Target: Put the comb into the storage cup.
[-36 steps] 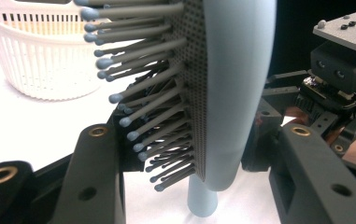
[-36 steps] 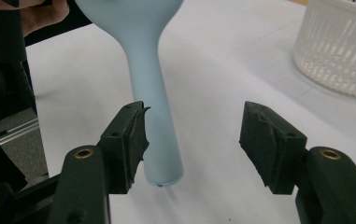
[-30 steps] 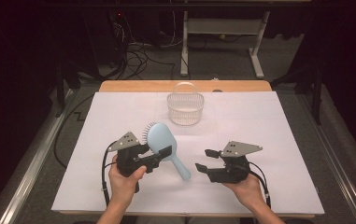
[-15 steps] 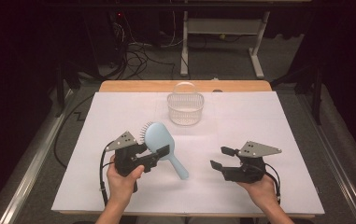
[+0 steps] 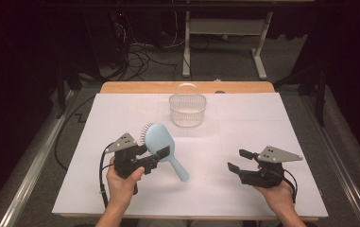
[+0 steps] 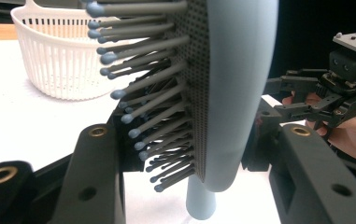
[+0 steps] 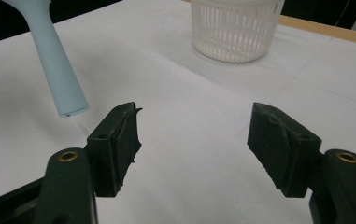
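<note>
A light blue hairbrush (image 5: 158,140) is held above the white table by its head, handle slanting down to the right. My left gripper (image 5: 155,158) is shut on the brush head. The left gripper view shows the grey bristles (image 6: 157,107) and blue back (image 6: 241,84) between its jaws. My right gripper (image 5: 237,160) stands open and holds nothing, low over the table at the front right, well apart from the handle tip (image 5: 183,177). In the right gripper view the handle (image 7: 59,70) hangs at the upper left, beyond the spread fingers (image 7: 119,140).
A white slatted basket (image 5: 187,109) stands at the back middle of the white-covered table (image 5: 272,118), also in the gripper views as basket (image 6: 59,60) and basket (image 7: 234,28). A wooden edge (image 5: 135,87) runs along the back. Dark floor with cables and a desk frame lies beyond.
My right gripper has drawn back to the right and toward the front edge, away from the brush handle. The left gripper keeps the brush, almost in the same place.
</note>
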The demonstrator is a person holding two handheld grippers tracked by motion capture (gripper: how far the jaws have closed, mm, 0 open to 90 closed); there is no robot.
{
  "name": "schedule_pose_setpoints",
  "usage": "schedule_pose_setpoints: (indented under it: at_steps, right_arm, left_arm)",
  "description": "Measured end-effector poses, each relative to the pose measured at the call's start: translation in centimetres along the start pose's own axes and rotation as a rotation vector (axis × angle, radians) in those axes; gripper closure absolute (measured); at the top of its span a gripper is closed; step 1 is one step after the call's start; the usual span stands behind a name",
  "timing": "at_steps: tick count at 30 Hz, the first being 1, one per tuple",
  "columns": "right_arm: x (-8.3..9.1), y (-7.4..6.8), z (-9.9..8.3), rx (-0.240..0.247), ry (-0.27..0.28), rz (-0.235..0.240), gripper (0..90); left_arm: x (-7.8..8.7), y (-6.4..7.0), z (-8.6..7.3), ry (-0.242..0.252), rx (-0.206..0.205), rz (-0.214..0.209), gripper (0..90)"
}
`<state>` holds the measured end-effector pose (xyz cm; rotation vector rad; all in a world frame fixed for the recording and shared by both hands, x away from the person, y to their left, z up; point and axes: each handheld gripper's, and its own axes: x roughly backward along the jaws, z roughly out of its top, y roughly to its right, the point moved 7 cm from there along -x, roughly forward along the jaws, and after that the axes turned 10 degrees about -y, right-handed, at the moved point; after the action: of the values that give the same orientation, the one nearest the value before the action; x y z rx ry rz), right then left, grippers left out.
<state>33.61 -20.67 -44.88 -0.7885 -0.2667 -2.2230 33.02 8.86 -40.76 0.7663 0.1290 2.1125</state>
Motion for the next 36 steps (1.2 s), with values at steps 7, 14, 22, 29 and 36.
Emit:
schedule_pose_setpoints:
  at_steps: [7, 14, 22, 29, 36]
  right_arm:
    - [1.0, 1.4, -0.9, -0.03, 0.021, -0.035, 33.5]
    - [1.9, 2.5, -1.9, -0.06, 0.03, -0.06, 32.8]
    - [2.6, 3.5, -3.3, -0.078, 0.028, -0.077, 32.7]
    - [3.3, 4.5, -4.5, -0.097, 0.039, -0.113, 31.4]
    - [3.5, 5.0, -5.7, -0.119, 0.05, -0.113, 31.4]
  left_arm:
    - [0.4, -0.3, 0.0, 0.005, 0.001, 0.013, 52.6]
    - [0.9, -0.9, 0.2, 0.015, 0.012, 0.031, 52.6]
    - [1.6, -1.5, 0.2, 0.027, 0.025, 0.046, 52.6]
    - [2.1, -2.5, 0.5, 0.028, 0.038, 0.069, 52.5]
    - [2.6, -3.2, 1.1, 0.032, 0.043, 0.092, 52.5]
